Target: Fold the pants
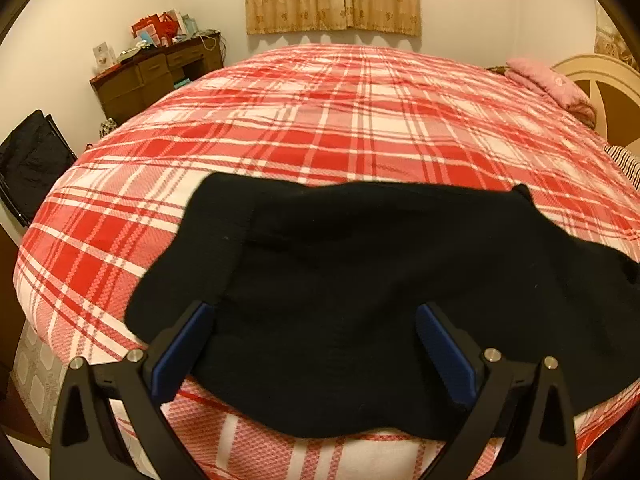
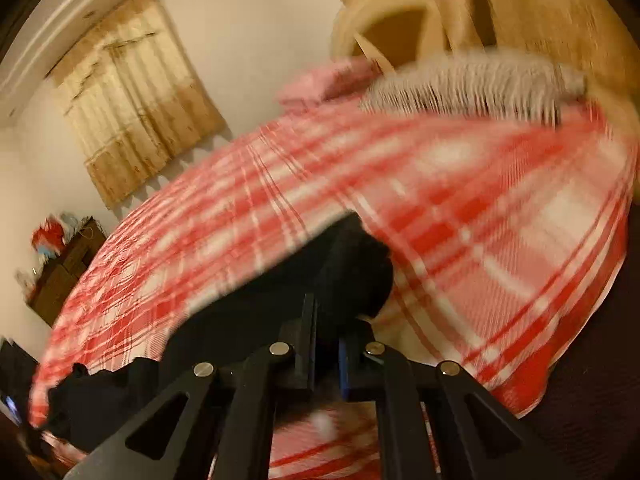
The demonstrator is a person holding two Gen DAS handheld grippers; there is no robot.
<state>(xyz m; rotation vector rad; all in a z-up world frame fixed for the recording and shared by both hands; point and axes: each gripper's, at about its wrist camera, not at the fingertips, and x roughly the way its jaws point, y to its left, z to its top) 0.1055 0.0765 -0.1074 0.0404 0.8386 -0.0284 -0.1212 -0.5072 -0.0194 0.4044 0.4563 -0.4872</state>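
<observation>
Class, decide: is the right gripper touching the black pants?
Touching. The right wrist view shows the right gripper shut on a bunch of the black pants.

Plaid bedspread (image 1: 320,120), pink pillow (image 1: 548,84), wooden desk (image 1: 152,76)
</observation>
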